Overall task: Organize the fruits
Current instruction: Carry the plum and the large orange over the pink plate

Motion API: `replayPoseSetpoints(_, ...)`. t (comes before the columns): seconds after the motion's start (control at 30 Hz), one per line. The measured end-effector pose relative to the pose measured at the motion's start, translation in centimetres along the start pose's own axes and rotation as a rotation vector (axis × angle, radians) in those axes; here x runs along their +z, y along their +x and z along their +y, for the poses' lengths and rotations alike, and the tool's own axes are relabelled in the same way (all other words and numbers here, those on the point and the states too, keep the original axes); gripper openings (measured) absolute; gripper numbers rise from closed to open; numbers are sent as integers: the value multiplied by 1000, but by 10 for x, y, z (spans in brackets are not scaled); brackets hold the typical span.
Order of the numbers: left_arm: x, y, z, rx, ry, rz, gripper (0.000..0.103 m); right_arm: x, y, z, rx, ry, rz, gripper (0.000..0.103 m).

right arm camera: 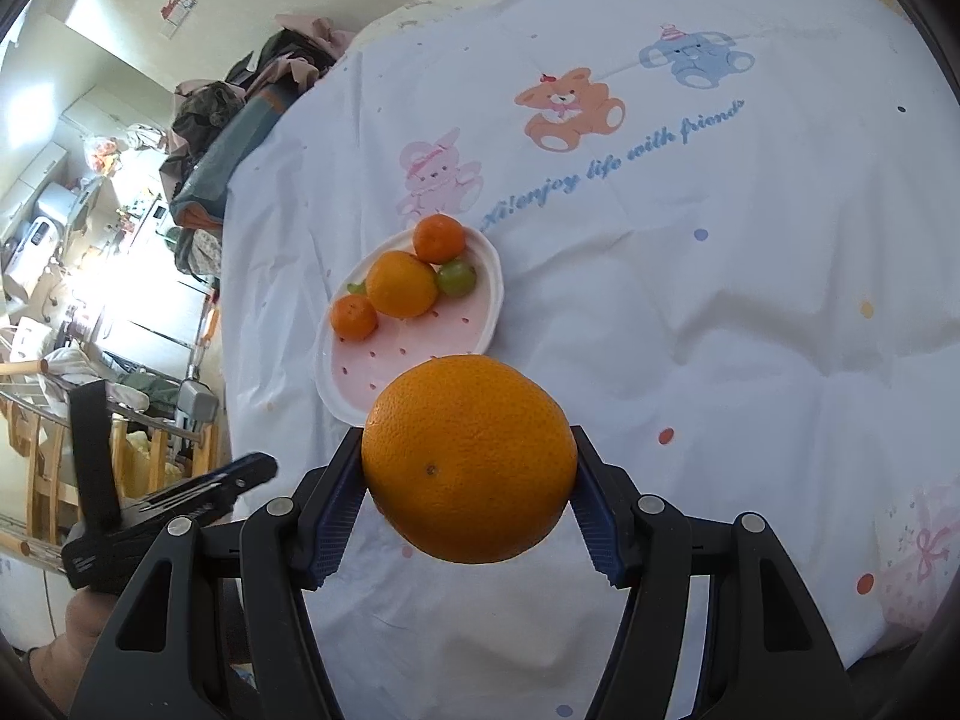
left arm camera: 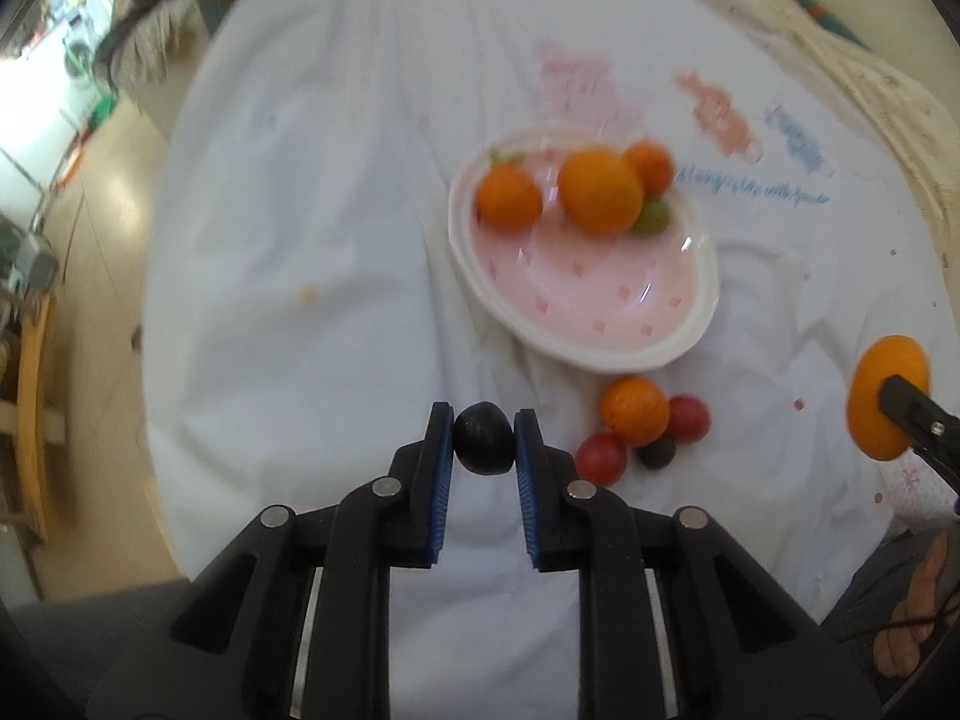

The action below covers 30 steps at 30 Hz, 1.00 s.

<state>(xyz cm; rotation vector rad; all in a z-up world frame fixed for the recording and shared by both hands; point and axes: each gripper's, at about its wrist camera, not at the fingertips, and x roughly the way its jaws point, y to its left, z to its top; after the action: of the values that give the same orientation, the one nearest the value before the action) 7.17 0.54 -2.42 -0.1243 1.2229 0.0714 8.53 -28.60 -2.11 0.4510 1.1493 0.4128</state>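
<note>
Dark and smooth, the small plum-like fruit [left arm camera: 483, 438] sat pinched between the blue pads of the left hand-held gripper [left arm camera: 483, 441], above the white cloth [left arm camera: 300, 240] and short of the pink dish [left arm camera: 690, 324]. It looked light, slick and easily bruised; a gentle hold across its middle suited it. The right hand-held gripper [right arm camera: 469, 474] clamped a big orange [right arm camera: 468, 459], firm and heavier, at its widest girth.

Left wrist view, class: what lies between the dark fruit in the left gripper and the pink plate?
Only bare white cloth. The left wrist view shows nothing between the dark fruit, held in the left gripper, and the pink plate.
</note>
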Motion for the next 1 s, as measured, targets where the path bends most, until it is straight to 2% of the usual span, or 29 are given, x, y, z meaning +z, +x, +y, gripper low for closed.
replayPoseSetpoints(0.13, 7, -25, -7, 10, 69, -110, 16, 7, -5, 5, 25, -13, -28, 66)
replayPoseSetpoints(0.23, 16, -34, -8, 3, 80, -144, 16, 14, -7, 7, 32, -22, -47, 66)
replayPoseSetpoints(0.33, 29, -34, -6, -37, 63, -151, 16, 21, -7, 5, 40, -18, -56, 66)
replayPoseSetpoints(0.7, 61, -10, -13, -73, 84, -156, 17, 55, 25, 9, 66, -31, -24, 66)
replayPoseSetpoints(0.87, 71, 7, -25, -97, 133, -156, 17, 68, 46, 13, 65, -53, 1, 66)
replayPoseSetpoints(1.0, 75, 27, -31, -99, 160, -126, 17, 78, 65, 14, 79, -56, 28, 66)
